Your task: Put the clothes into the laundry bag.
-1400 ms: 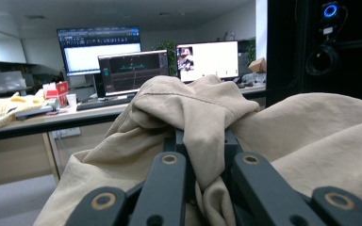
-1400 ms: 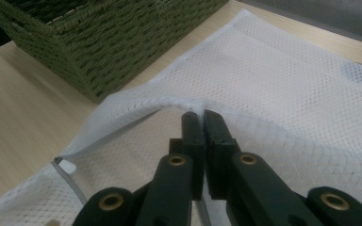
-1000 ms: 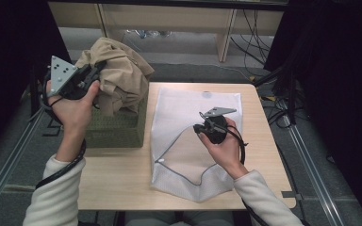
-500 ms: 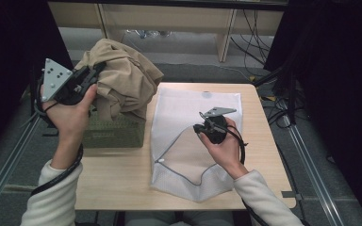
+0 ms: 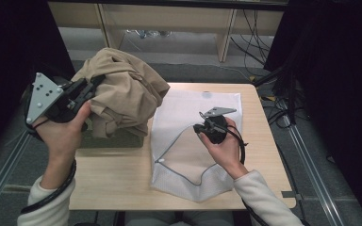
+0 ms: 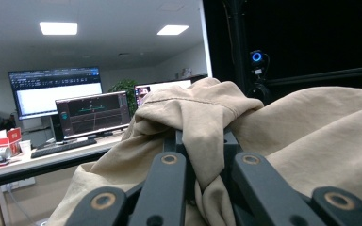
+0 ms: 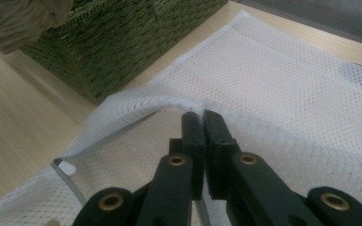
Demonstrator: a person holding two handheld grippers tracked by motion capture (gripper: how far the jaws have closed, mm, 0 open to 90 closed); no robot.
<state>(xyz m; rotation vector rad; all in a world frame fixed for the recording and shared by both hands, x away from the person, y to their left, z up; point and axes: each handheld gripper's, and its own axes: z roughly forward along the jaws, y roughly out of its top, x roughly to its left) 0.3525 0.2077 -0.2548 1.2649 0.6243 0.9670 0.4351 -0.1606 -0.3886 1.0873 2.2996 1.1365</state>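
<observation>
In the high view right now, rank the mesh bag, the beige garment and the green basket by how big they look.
1. Mesh bag, largest.
2. Beige garment; lifted nearer the camera, so its rank is unsure.
3. Green basket, smallest, mostly hidden behind the garment.

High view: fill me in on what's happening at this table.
A person works with two handheld grippers. The left gripper is clamped on a bunched tan cloth garment, held up above a green woven basket. The right gripper pinches the open edge of a white mesh laundry bag lying flat on the wooden table.
</observation>
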